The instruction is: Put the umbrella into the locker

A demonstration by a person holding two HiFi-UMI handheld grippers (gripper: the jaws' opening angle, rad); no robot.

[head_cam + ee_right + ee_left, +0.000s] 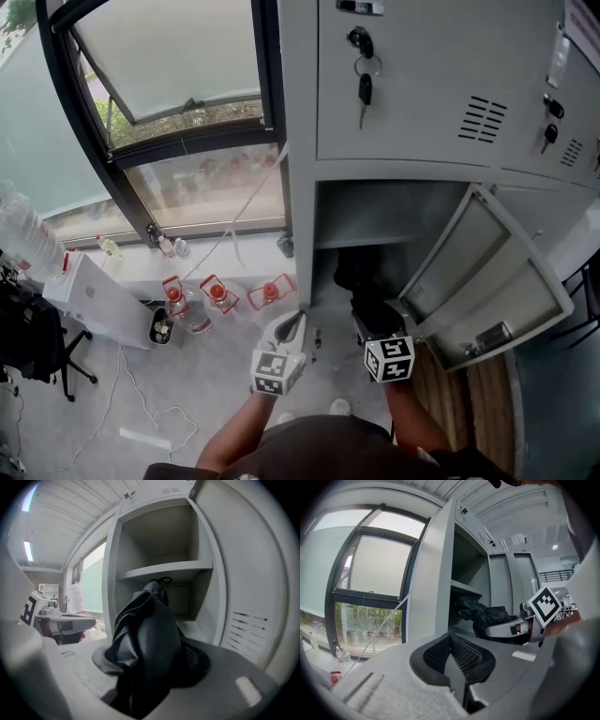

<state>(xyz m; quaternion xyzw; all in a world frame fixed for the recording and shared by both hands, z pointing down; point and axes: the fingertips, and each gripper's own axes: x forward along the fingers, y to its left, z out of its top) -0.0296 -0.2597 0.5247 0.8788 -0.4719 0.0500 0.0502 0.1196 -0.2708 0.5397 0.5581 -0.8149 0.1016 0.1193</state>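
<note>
The folded black umbrella (150,634) sits between the pads of my right gripper (150,667), which is shut on it. Its far end pokes into the open lower compartment of the grey locker (375,220). In the head view the right gripper (368,323) is at the compartment's mouth and the umbrella (361,279) reaches inside. A shelf (164,569) crosses the compartment above the umbrella's tip. My left gripper (292,328) hovers just left of the opening, shut and holding nothing. From the left gripper (452,656) view, the umbrella (485,613) and the right gripper (506,630) show to the right.
The compartment's door (487,281) hangs open to the right. Keys (364,70) dangle from the locker door above. Several red-capped water bottles (216,295) stand on the floor left of the locker, below a window (178,94). A white box (94,295) and a black chair (28,337) lie farther left.
</note>
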